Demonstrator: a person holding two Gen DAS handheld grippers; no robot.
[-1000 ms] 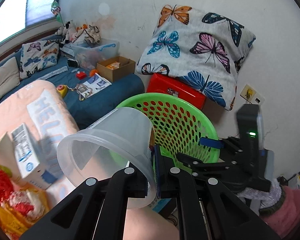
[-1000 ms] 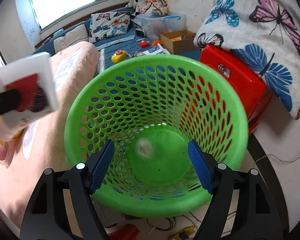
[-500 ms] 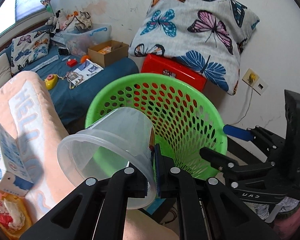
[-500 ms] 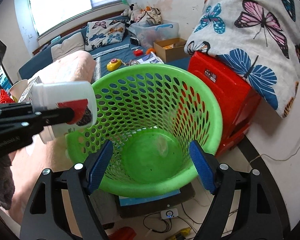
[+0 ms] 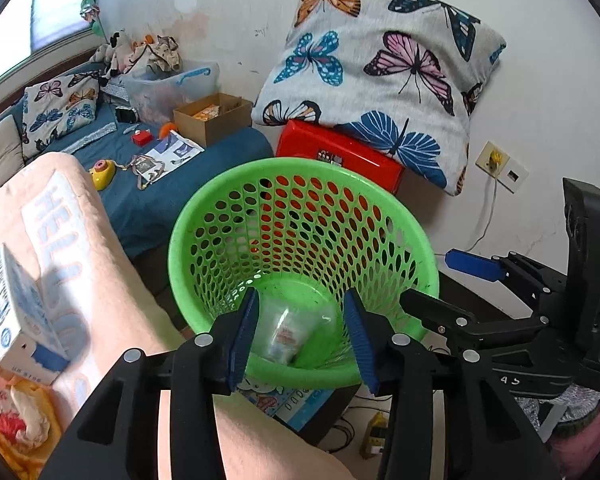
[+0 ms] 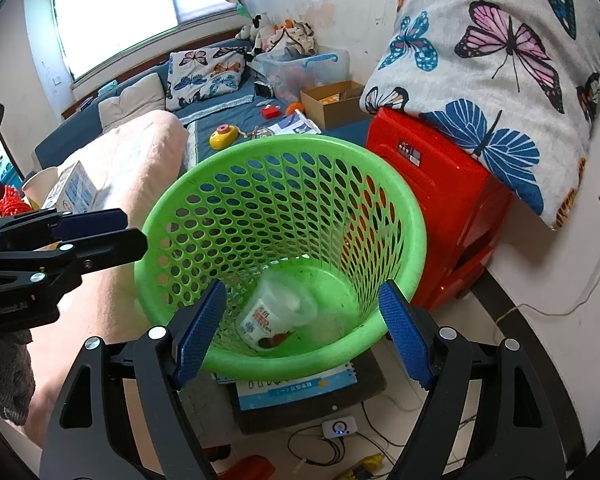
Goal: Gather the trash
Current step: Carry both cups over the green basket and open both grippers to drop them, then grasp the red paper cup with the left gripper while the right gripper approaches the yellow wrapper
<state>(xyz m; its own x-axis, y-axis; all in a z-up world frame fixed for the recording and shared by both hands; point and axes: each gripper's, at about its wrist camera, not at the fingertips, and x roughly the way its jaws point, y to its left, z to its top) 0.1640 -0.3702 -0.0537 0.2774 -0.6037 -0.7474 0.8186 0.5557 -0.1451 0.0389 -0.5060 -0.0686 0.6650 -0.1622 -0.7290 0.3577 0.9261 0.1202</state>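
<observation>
A green perforated basket [image 5: 424,256] [image 6: 404,216] stands on the floor beside the bed. A clear plastic cup [image 5: 286,334] [image 6: 278,316] with a red and white label lies on its side at the basket's bottom. My left gripper [image 5: 300,330] is open and empty, just above the basket's near rim; it also shows at the left of the right wrist view [image 6: 96,232]. My right gripper [image 6: 300,332] is open and empty over the near rim; it shows at the right of the left wrist view [image 5: 452,284].
A white and blue carton [image 5: 16,312] [image 6: 74,192] lies on the pink blanket [image 5: 100,300]. Red and yellow wrappers [image 5: 16,412] lie near it. A red plastic stool [image 6: 448,200] with a butterfly pillow [image 6: 500,52] stands behind the basket. Books and cables lie on the floor under the basket.
My left gripper held the clear cup over the basket; it has opened and the cup now lies in the basket. The right gripper stayed open and drew back slightly.
</observation>
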